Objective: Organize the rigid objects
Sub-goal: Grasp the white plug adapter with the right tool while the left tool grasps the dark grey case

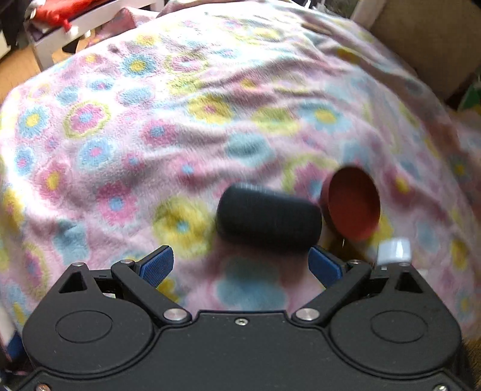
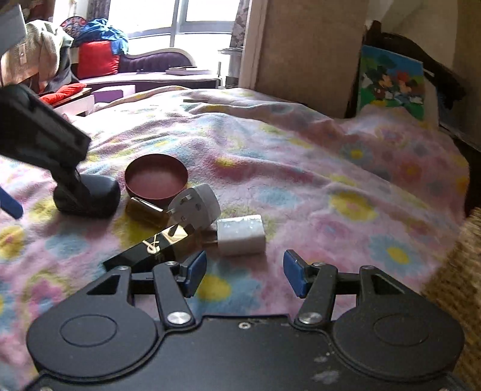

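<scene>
Room: bedroom with a bright window [image 2: 180, 27], a purple couch [image 2: 144, 64] under it, a cardboard panel [image 2: 306, 57] at right.
Surface: bed under a floral blanket [image 1: 150, 120], pink with blue and yellow flowers, rumpled.
Left gripper [image 1: 240, 266]: jaws wide apart, nothing between the pads; angled steeply down, just short of the black case.
Right gripper [image 2: 245, 275]: jaws partly apart, nothing between them; low over the blanket, just short of the white cube.
Black case [image 1: 267, 218]: ribbed, rounded, lying on its side just beside the bowl; in the right view partly hidden behind the left gripper's body.
Bowl [image 2: 156, 177]: dark red, empty, mouth up on the blanket, middle of the cluster.
Black box [image 2: 141, 251]: long, glossy, gold logo, lying flat by the right gripper's left finger.
Plug [image 2: 195, 207]: white, three pins, resting against the black box.
White cube [image 2: 240, 231]: small charger, just right of the plug.
Amber bottle [image 2: 144, 212]: small, lying on its side in front of the bowl.
Progress: early, by the look of it; bowl holds nothing, all pieces loose in one heap, nothing gripped.
Left to do: sorting of every piece, likely starting with the black case.
</scene>
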A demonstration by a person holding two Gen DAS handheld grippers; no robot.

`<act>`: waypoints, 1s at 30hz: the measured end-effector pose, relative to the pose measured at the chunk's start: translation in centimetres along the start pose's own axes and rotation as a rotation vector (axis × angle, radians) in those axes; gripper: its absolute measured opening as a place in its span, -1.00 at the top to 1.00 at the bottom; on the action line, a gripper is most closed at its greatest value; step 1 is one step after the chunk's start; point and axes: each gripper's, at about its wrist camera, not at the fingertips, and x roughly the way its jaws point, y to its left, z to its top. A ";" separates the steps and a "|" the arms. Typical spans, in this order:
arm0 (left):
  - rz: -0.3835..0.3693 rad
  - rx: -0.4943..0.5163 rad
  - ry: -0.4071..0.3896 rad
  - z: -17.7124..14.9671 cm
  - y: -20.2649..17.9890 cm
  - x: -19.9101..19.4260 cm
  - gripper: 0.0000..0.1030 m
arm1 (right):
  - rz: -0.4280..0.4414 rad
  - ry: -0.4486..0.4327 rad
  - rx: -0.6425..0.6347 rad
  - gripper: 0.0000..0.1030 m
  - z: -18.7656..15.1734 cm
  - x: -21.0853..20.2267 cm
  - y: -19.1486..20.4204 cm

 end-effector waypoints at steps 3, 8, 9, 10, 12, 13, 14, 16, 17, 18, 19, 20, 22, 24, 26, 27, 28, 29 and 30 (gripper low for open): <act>-0.064 -0.026 -0.006 0.8 0.3 0.6 -0.81 | -0.007 -0.007 -0.013 -0.15 -0.2 1.7 0.1; -0.054 -0.003 -0.052 1.2 -0.4 1.3 -0.81 | 0.014 -0.033 -0.004 -0.32 -0.4 3.1 0.0; -0.049 0.010 -0.058 1.2 -0.7 1.5 -0.81 | 0.019 -0.037 0.004 -0.31 -0.5 3.2 -0.2; -0.041 0.023 -0.065 1.2 -0.9 1.6 -0.81 | 0.023 -0.039 0.012 -0.29 -0.5 3.3 -0.2; -0.021 0.064 -0.075 0.9 -1.8 1.8 -0.81 | 0.030 -0.040 0.024 -0.29 -0.6 3.3 -0.4; -0.011 0.087 -0.075 0.7 -2.4 2.0 -0.81 | 0.031 -0.042 0.028 -0.29 -0.6 3.3 -0.4; -0.005 0.104 -0.072 0.6 -2.7 2.1 -0.82 | 0.033 -0.044 0.031 -0.28 -0.7 3.2 -0.5; 0.021 0.142 -0.065 0.4 -3.4 2.5 -0.84 | 0.035 -0.044 0.037 -0.29 -0.7 3.2 -0.5; 0.039 0.152 -0.060 0.4 -3.5 2.8 -0.84 | 0.037 -0.045 0.039 -0.29 -0.7 3.1 -0.6; 0.052 0.157 -0.056 0.4 -3.5 3.1 -0.84 | 0.039 -0.046 0.041 -0.30 -0.8 3.1 -0.6; 0.065 0.160 -0.048 0.5 -3.5 3.6 -0.84 | 0.040 -0.046 0.040 -0.31 -0.8 3.1 -0.6; 0.073 0.162 -0.041 0.5 -3.4 3.9 -0.84 | 0.039 -0.046 0.038 -0.31 -0.8 3.1 -0.6; 0.075 0.172 -0.042 0.4 -3.3 4.3 -0.82 | 0.035 -0.047 0.032 -0.31 -0.9 3.1 -0.5; 0.080 0.193 -0.049 0.4 -3.5 4.4 -0.76 | 0.030 -0.047 0.026 -0.31 -0.9 3.0 -0.4; 0.076 0.210 -0.061 0.3 -3.7 4.2 -0.65 | 0.027 -0.048 0.024 -0.31 -0.9 3.0 -0.2; 0.078 0.217 -0.066 0.2 -3.7 4.2 -0.65 | 0.024 -0.049 0.021 -0.31 -0.9 3.0 -0.1; 0.078 0.221 -0.068 0.1 -3.7 4.2 -0.65 | 0.021 -0.049 0.018 -0.31 -0.9 2.9 -0.1; 0.077 0.222 -0.071 0.0 -3.8 4.1 -0.65 | 0.017 -0.050 0.017 -0.30 -0.9 2.9 0.0; 0.078 0.219 -0.068 -0.1 -3.8 4.0 -0.65 | 0.011 -0.055 0.014 -0.26 -1.0 2.8 0.1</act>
